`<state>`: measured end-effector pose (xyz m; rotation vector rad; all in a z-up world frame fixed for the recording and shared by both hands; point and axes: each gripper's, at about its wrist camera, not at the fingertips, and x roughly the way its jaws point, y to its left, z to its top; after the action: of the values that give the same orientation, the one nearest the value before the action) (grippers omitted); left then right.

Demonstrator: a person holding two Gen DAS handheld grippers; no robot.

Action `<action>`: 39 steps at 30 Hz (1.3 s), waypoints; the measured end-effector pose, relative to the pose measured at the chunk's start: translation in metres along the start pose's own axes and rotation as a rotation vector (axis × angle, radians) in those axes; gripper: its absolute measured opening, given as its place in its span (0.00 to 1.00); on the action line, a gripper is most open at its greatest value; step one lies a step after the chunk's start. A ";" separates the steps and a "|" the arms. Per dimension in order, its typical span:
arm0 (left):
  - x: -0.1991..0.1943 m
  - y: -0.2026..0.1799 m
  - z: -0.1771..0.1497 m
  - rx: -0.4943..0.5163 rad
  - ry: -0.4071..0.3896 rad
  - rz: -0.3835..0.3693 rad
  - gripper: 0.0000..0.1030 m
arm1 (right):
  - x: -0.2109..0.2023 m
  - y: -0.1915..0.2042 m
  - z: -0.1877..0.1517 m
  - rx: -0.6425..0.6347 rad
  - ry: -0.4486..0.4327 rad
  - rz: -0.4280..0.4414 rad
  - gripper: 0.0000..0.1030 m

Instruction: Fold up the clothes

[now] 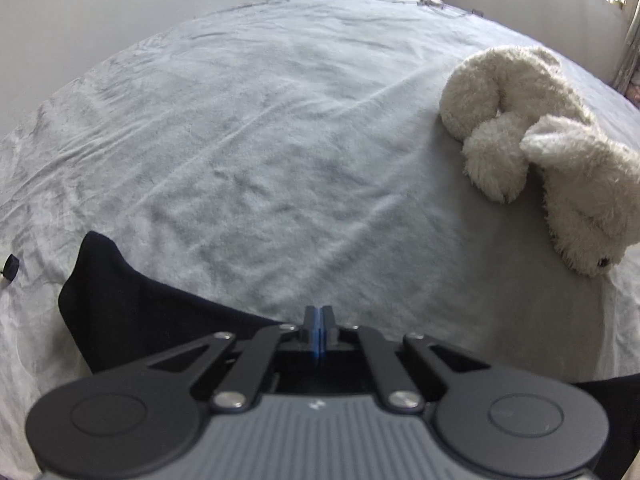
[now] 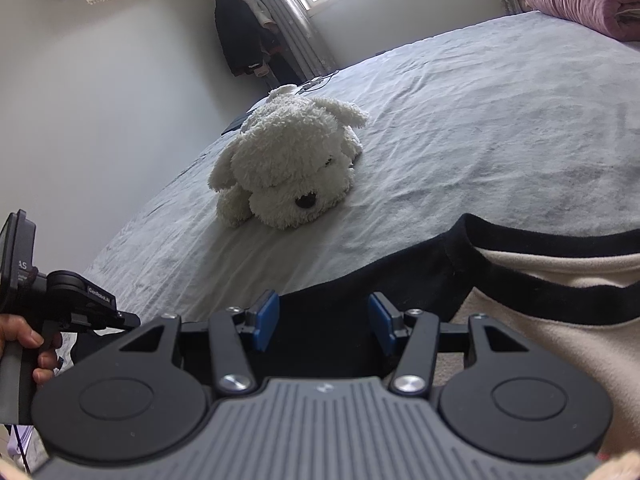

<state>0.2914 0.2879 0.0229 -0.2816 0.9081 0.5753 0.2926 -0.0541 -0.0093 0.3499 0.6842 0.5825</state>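
My left tongs (image 1: 319, 320) pressed together, pinch on black sleeve (image 1: 120, 300) hidden, right tongs (image 2: 324, 320) spread over black-and-cream top (image 2: 520, 280), cut off

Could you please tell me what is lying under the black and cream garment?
The garment lies on the grey bedspread, which shows all around it. What is beneath the cloth itself is covered.

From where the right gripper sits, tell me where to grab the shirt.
Take the shirt at its dark collar band, coming in from the near edge with the right gripper low. The band is a thick folded rim lying flat on the bed, so the open jaws can slide around it.
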 end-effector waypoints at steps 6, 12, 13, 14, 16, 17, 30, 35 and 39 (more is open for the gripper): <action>0.015 0.001 0.001 -0.018 0.029 -0.007 0.02 | 0.001 0.000 0.000 -0.001 0.004 -0.002 0.53; -0.005 0.004 -0.023 -0.060 -0.128 -0.033 0.39 | 0.001 -0.003 0.000 0.005 -0.001 -0.012 0.54; -0.009 0.002 -0.031 -0.067 -0.153 -0.052 0.39 | 0.002 -0.003 0.000 0.002 0.000 -0.014 0.54; -0.011 0.000 -0.039 -0.074 -0.176 -0.072 0.39 | 0.002 -0.003 0.000 -0.003 0.001 -0.016 0.54; -0.011 -0.004 -0.054 -0.077 -0.208 -0.092 0.39 | 0.003 -0.001 -0.001 -0.018 0.000 -0.023 0.54; -0.010 -0.007 -0.062 -0.074 -0.230 -0.096 0.39 | 0.003 0.000 -0.002 -0.026 0.000 -0.027 0.54; 0.001 -0.003 -0.082 -0.038 -0.349 -0.134 0.36 | 0.023 0.041 -0.014 -0.318 0.009 -0.151 0.54; 0.005 0.005 -0.082 -0.076 -0.342 -0.175 0.35 | 0.043 0.071 -0.005 -0.466 0.042 -0.075 0.54; 0.007 0.010 -0.081 -0.096 -0.337 -0.201 0.35 | 0.065 0.088 -0.002 -0.591 0.111 -0.009 0.53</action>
<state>0.2353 0.2612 -0.0309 -0.3461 0.5207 0.4623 0.2976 0.0550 -0.0001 -0.2377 0.5875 0.7681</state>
